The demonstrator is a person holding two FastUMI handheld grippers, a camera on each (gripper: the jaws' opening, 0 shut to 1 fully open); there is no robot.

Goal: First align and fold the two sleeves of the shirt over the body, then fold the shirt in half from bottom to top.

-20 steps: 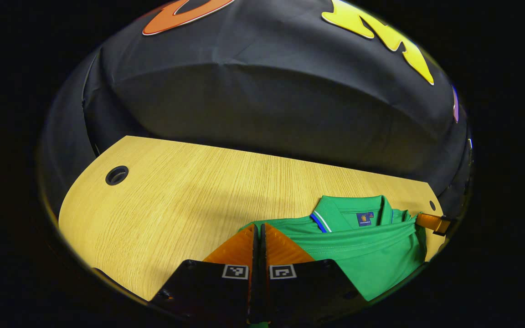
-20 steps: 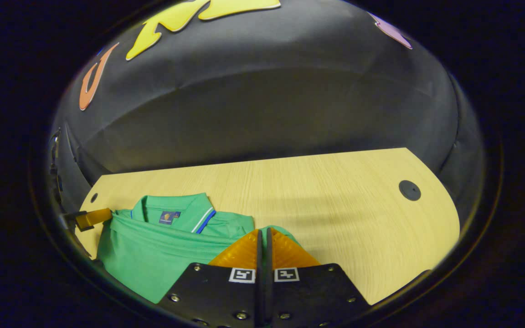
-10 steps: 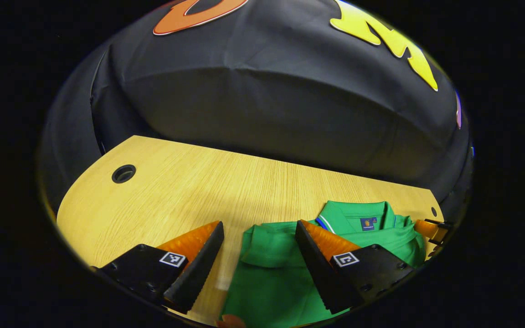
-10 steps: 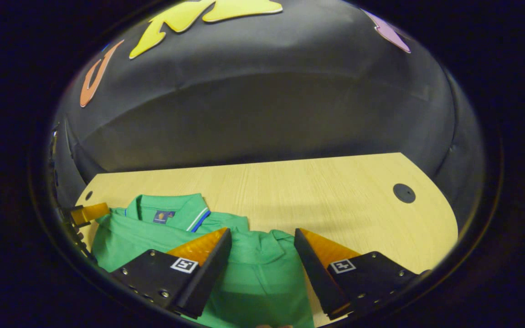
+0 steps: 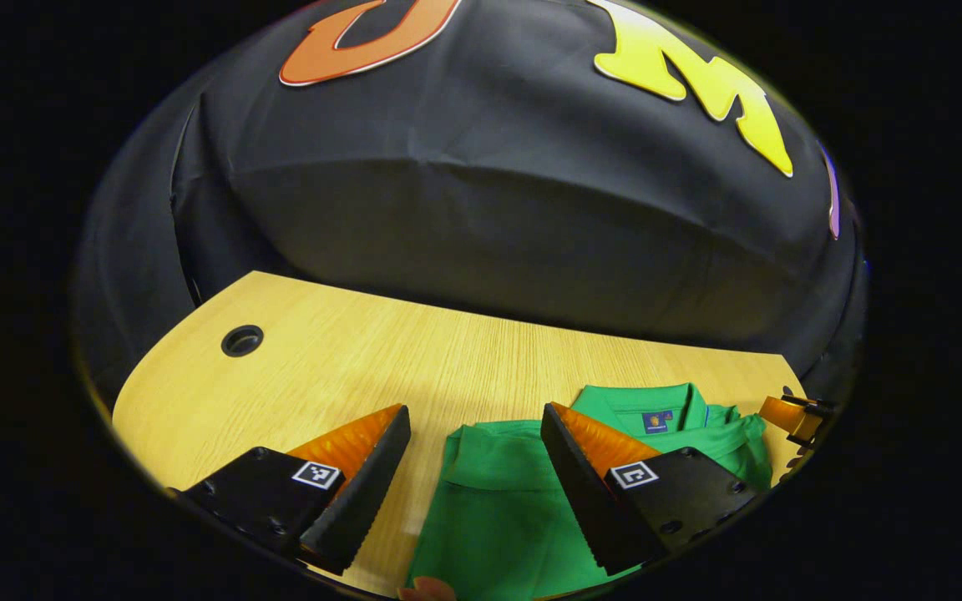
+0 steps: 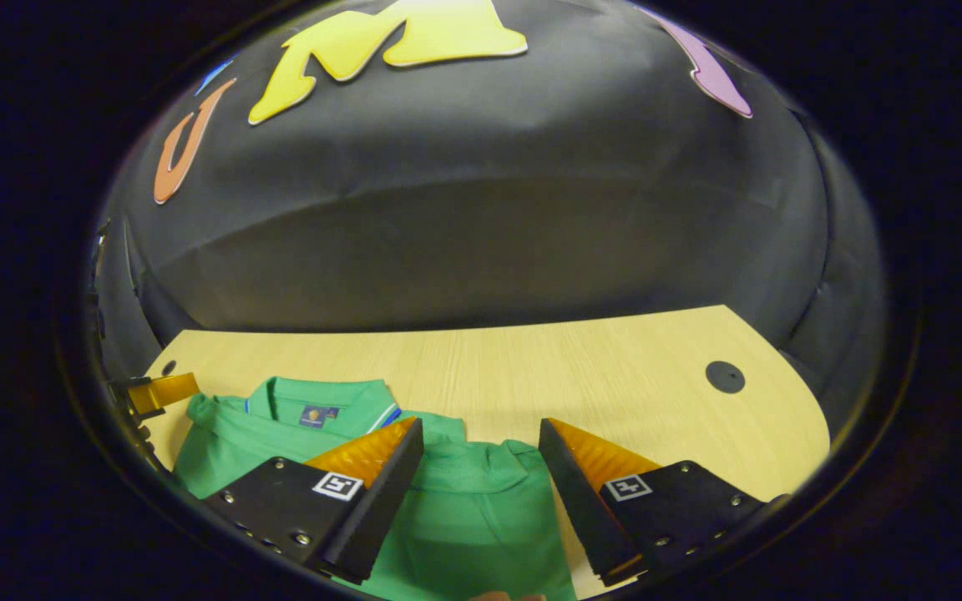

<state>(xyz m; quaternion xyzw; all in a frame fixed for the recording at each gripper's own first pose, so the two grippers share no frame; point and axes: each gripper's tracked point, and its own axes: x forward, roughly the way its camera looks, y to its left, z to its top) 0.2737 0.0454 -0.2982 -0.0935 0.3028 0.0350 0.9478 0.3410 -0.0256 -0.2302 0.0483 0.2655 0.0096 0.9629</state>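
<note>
A green polo shirt (image 5: 489, 509) lies folded on the wooden table (image 5: 347, 367), its collar (image 5: 652, 409) toward the far wall. My left gripper (image 5: 474, 413) hovers open over the shirt's left edge, with folded cloth showing between the fingers but not pinched. In the right gripper view the same shirt (image 6: 464, 517) lies below my right gripper (image 6: 479, 426), which is open above the shirt's right edge; the collar (image 6: 322, 405) is to its left. At the rim of each view a finger of the other gripper shows: a finger (image 5: 782, 413) at the right, a finger (image 6: 159, 391) at the left.
The table (image 6: 615, 367) has a round cable hole (image 5: 241, 340) at its far left and a dark round cap (image 6: 725, 376) at its far right. The black cloth wall stands just behind the table's far edge. A fingertip of a hand (image 5: 427, 591) shows at the bottom.
A second ago both grippers were shut on the shirt's hem near the collar. They opened and let the cloth drop, and have since drawn back a little.
</note>
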